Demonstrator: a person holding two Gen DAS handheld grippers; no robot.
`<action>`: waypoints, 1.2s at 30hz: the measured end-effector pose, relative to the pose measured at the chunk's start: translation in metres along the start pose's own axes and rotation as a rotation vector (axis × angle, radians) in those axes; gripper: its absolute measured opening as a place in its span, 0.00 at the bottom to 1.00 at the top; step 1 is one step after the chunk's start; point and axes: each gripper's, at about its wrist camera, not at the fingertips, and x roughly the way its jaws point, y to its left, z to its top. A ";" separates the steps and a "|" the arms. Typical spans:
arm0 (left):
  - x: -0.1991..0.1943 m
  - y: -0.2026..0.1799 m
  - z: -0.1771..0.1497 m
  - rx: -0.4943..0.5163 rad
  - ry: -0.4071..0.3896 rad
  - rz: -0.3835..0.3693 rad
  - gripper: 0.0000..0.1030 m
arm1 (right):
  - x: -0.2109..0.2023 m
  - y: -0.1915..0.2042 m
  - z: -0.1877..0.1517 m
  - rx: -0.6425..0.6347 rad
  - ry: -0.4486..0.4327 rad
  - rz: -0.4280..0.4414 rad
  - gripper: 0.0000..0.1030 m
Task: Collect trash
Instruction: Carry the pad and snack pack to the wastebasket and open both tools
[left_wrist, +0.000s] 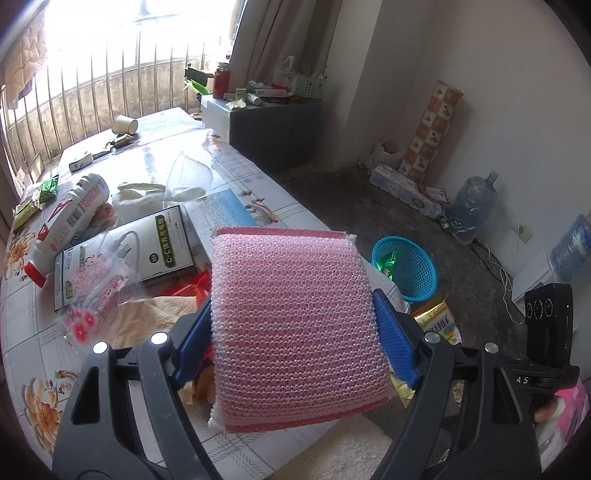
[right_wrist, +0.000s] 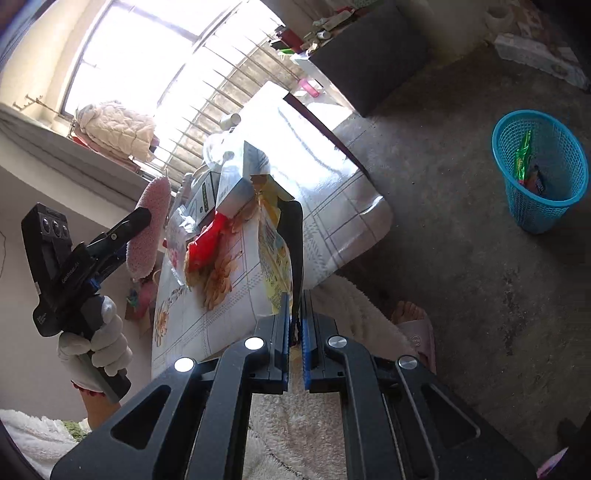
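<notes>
My left gripper (left_wrist: 291, 325) is shut on a pink mesh sponge (left_wrist: 295, 325) and holds it above the near end of the table (left_wrist: 258, 177). It also shows in the right wrist view (right_wrist: 147, 229), at the left, with the sponge (right_wrist: 149, 225) upright. My right gripper (right_wrist: 294, 317) is shut on a yellow snack wrapper (right_wrist: 275, 254) at the table's near edge; the wrapper shows in the left wrist view (left_wrist: 437, 317). A blue mesh basket (left_wrist: 406, 269) stands on the floor to the right (right_wrist: 543, 173) with wrappers inside.
The table holds a white bottle (left_wrist: 70, 221), a cable box (left_wrist: 125, 254), a clear flowered bag (left_wrist: 96, 295), a red wrapper (right_wrist: 207, 240), a paper cup (left_wrist: 125, 124) and green sachets (left_wrist: 37, 199). A dark cabinet (left_wrist: 277, 129) stands beyond. Water jugs (left_wrist: 472, 206) stand on the floor.
</notes>
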 end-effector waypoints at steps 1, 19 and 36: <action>0.012 -0.018 0.011 0.030 0.020 -0.044 0.74 | -0.014 -0.015 0.008 0.033 -0.048 -0.029 0.06; 0.360 -0.291 0.086 0.241 0.454 -0.349 0.77 | -0.042 -0.282 0.145 0.484 -0.310 -0.462 0.08; 0.408 -0.266 0.102 0.097 0.421 -0.344 0.82 | -0.021 -0.350 0.139 0.620 -0.327 -0.479 0.39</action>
